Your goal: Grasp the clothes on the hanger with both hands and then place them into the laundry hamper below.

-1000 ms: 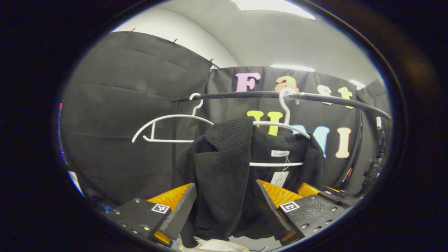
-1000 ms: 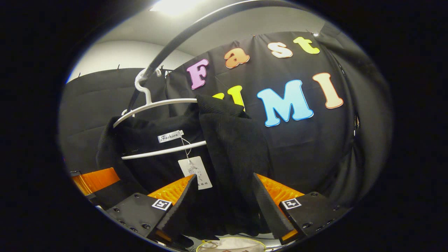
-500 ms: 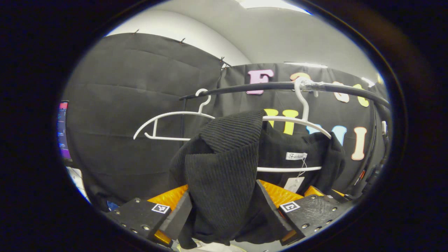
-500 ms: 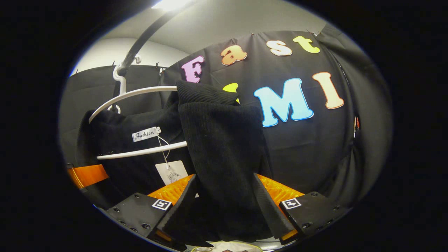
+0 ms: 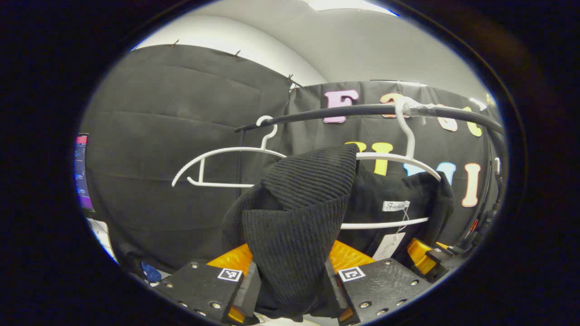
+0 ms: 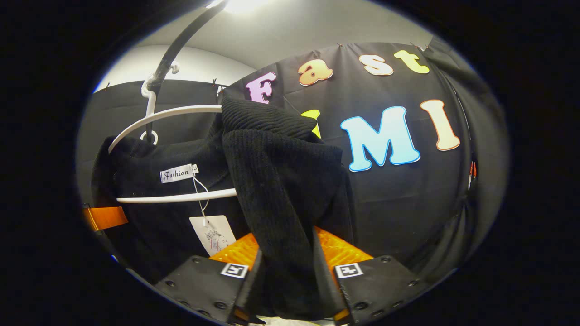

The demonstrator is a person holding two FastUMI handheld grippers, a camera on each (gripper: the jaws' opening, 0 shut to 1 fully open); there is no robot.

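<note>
Pinching the black knit sweater [image 5: 299, 226], the left gripper [image 5: 290, 290] clamps one shoulder fold; the right gripper [image 6: 283, 285] clamps the other shoulder [image 6: 281, 190]; behind both, the sweater drapes over the white hanger [image 6: 176, 198] under the black rail [image 5: 362, 110]; best to lift both shoulders evenly clear of the hanger's arms before lowering.

left gripper [image 5: 290, 290]: black bodies, screws, 2 square tags | right gripper [image 6: 285, 285]: same

Black rail [image 5: 344, 111], two white hangers [image 5: 217, 156]
</note>
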